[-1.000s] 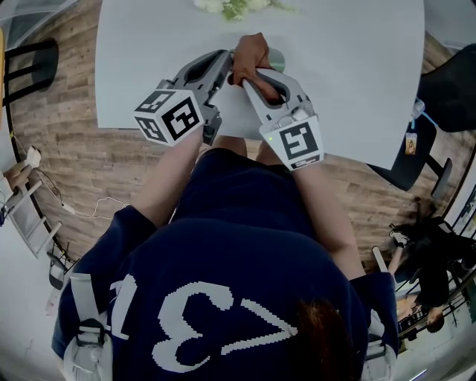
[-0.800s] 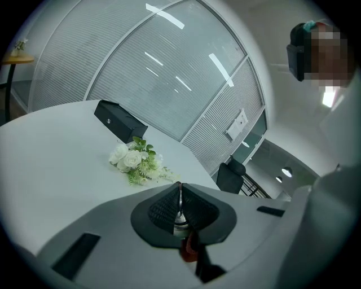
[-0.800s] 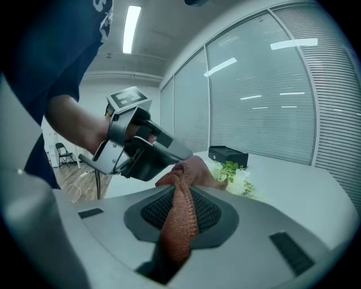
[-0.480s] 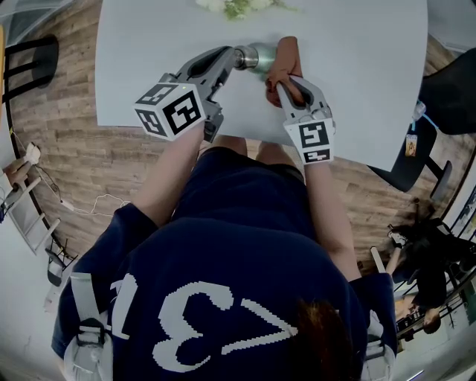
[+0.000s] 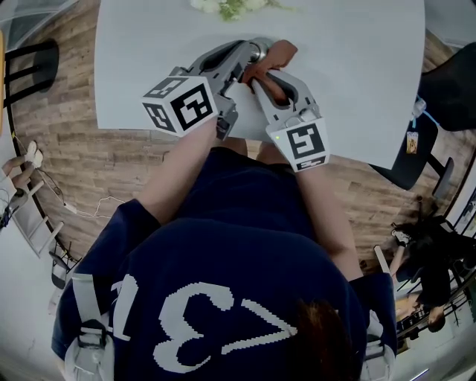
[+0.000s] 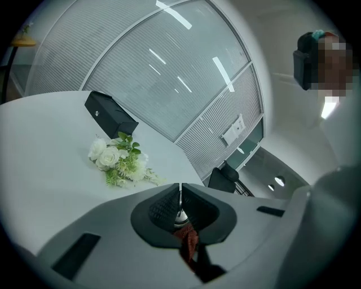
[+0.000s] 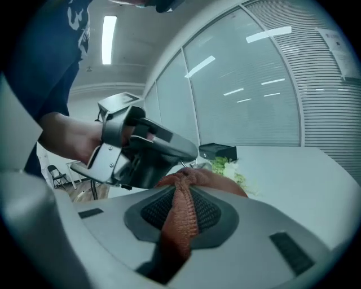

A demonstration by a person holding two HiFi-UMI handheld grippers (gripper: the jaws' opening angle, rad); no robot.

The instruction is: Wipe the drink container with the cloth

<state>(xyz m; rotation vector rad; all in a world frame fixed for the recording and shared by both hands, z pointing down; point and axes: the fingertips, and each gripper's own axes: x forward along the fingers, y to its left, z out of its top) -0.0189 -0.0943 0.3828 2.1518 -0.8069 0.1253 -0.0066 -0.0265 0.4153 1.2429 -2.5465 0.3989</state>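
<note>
The drink container (image 5: 259,49) is a small metal vessel held above the white table (image 5: 357,74); only a sliver shows in the head view. My left gripper (image 5: 248,53) is shut on a thin metal part of the container (image 6: 180,213). My right gripper (image 5: 255,75) is shut on the rust-brown cloth (image 5: 274,54), which lies against the container's right side. In the right gripper view the cloth (image 7: 180,217) bunches between the pads, and the left gripper's body (image 7: 149,148) is right in front. A fold of cloth (image 6: 189,241) hangs below the left jaws.
A bunch of white flowers (image 5: 230,6) (image 6: 118,161) lies at the table's far edge, with a black box (image 6: 110,113) beyond it. Dark chairs stand at the right (image 5: 446,89) and left (image 5: 30,56). The table's near edge is just below both grippers.
The right gripper swung the cloth out to the right, baring the container, and has now come back left against it. The left gripper has shifted slightly right, still holding the container.
</note>
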